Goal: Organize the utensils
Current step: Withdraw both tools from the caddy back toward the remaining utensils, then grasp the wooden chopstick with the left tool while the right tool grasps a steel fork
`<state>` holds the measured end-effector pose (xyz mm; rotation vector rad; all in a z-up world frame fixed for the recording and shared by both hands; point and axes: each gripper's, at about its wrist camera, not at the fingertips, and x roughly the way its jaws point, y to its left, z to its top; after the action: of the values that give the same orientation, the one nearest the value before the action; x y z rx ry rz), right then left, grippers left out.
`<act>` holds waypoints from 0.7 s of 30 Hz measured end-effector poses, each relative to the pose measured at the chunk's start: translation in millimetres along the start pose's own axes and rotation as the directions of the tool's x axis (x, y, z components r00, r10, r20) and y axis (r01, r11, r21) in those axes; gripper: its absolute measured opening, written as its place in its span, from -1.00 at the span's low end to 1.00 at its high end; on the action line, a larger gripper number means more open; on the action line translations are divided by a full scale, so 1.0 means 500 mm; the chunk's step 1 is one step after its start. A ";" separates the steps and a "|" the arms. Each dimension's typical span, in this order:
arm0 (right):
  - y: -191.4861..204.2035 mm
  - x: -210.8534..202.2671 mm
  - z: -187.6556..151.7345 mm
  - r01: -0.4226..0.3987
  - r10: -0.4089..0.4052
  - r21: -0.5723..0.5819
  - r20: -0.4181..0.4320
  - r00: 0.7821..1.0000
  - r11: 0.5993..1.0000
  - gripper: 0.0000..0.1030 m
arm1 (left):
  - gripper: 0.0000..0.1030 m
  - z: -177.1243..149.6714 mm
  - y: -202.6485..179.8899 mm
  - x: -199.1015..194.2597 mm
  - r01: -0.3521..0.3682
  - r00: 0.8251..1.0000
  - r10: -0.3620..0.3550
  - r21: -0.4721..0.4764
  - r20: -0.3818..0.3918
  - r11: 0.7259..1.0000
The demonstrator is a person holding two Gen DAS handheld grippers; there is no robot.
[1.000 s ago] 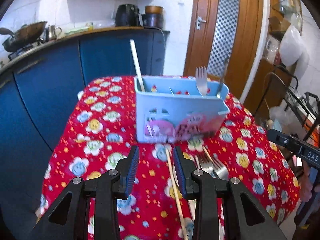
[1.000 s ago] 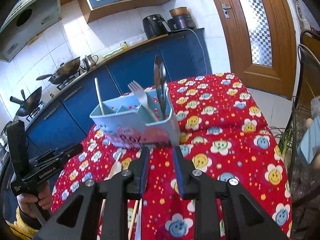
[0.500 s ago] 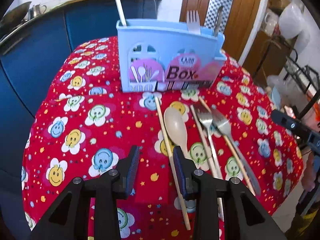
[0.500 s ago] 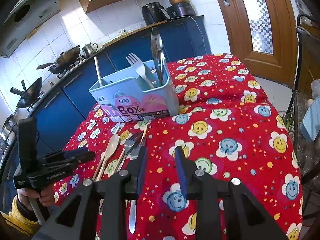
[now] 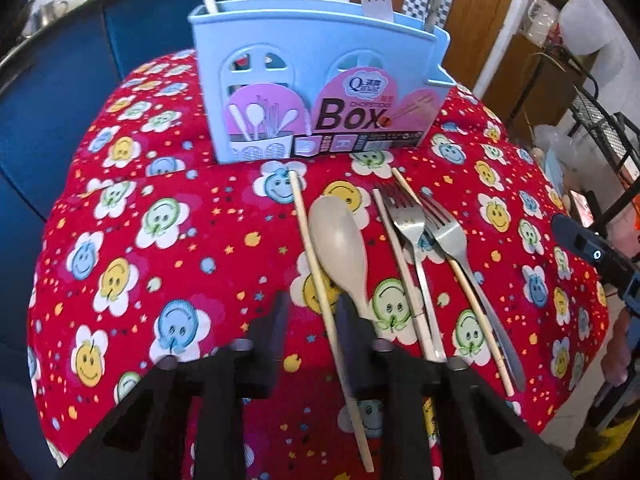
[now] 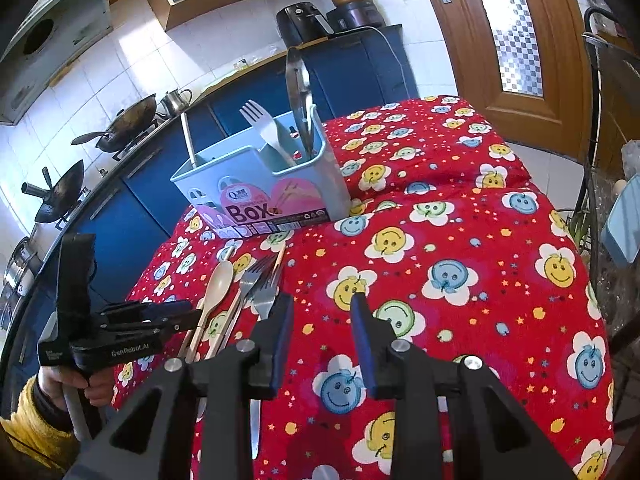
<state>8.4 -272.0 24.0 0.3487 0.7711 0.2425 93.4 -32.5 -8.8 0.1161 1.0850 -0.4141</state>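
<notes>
Utensils lie in a row on the red flowered tabletop [image 5: 168,240], in front of the blue utensil box [image 5: 316,80]: a chopstick [image 5: 316,264], a beige spoon [image 5: 340,240], two metal forks [image 5: 424,240] and more chopsticks. The left gripper [image 5: 310,316] hangs over the near end of this row; its jaws have just been closing and now stand narrowly apart, the chopstick passing between them beside the right finger [image 5: 348,320]. Whether the pads press it cannot be told. The right gripper [image 6: 322,320] stands partly open and empty, just right of the forks. The box holds a fork, a knife and a stick upright.
</notes>
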 end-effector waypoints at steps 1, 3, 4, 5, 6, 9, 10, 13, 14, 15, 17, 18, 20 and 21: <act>-0.001 0.001 -0.001 0.001 -0.001 0.001 -0.001 1.000 1.000 -0.36 | -0.66 0.006 0.002 0.003 0.010 1.000 -0.010 -0.001 -0.015 1.000; -0.002 0.003 -0.002 0.004 -0.004 0.000 -0.007 1.000 1.000 -0.35 | -0.66 0.017 0.003 0.009 0.011 0.999 -0.011 0.009 -0.035 1.000; -0.002 0.004 -0.002 0.006 -0.006 0.000 -0.010 1.000 1.000 -0.35 | -0.66 0.026 0.003 0.014 0.006 0.998 -0.005 0.019 -0.055 1.000; 0.000 0.005 -0.002 0.007 -0.007 -0.002 -0.013 1.000 1.000 -0.35 | -0.66 0.033 0.004 0.017 0.004 0.998 -0.002 0.023 -0.069 1.000; 0.002 0.005 -0.002 0.006 -0.006 -0.007 -0.014 1.000 1.000 -0.35 | -0.66 0.039 0.005 0.019 0.001 0.997 0.001 0.024 -0.082 1.000; 0.012 0.003 -0.001 0.004 -0.005 -0.027 -0.016 1.000 1.000 -0.35 | -0.66 0.058 0.004 0.027 -0.012 0.992 0.017 0.039 -0.127 0.999; 0.015 0.003 0.000 0.005 -0.006 -0.031 -0.017 1.000 1.000 -0.34 | -0.66 0.062 0.003 0.029 -0.015 0.991 0.020 0.043 -0.133 0.999; 0.023 0.008 0.004 0.013 -0.014 -0.041 -0.027 1.000 0.999 -0.34 | -0.66 0.074 0.005 0.033 -0.009 0.992 0.012 0.026 -0.122 1.000; 0.026 0.011 0.005 0.017 -0.018 -0.043 -0.032 0.999 0.999 -0.34 | -0.67 0.074 0.007 0.034 -0.005 0.994 0.007 0.016 -0.114 1.000; 0.030 0.017 0.007 0.020 -0.022 -0.047 -0.044 0.999 0.999 -0.34 | -0.68 0.073 0.008 0.033 0.000 0.995 0.000 0.007 -0.103 1.000; 0.034 0.027 0.008 0.023 -0.027 -0.051 -0.068 0.997 0.998 -0.34 | -0.78 0.067 0.017 0.031 0.008 0.998 -0.009 -0.014 -0.068 1.000; 0.038 0.033 0.009 0.021 -0.026 -0.054 -0.083 0.996 0.998 -0.34 | -0.85 0.064 0.018 0.031 0.009 0.998 -0.011 -0.023 -0.056 1.000; 0.044 0.045 0.012 0.023 -0.029 -0.056 -0.113 0.993 0.998 -0.34 | -0.89 0.056 0.036 0.026 0.037 0.999 -0.040 -0.070 -0.035 0.997; 0.048 0.052 0.014 0.025 -0.032 -0.057 -0.126 0.992 0.998 -0.34 | -0.90 0.052 0.043 0.024 0.049 0.998 -0.052 -0.089 -0.030 0.995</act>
<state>29.3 -242.5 21.5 0.2718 0.8921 0.2604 128.2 -23.6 -9.3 0.0168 1.1382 -0.4103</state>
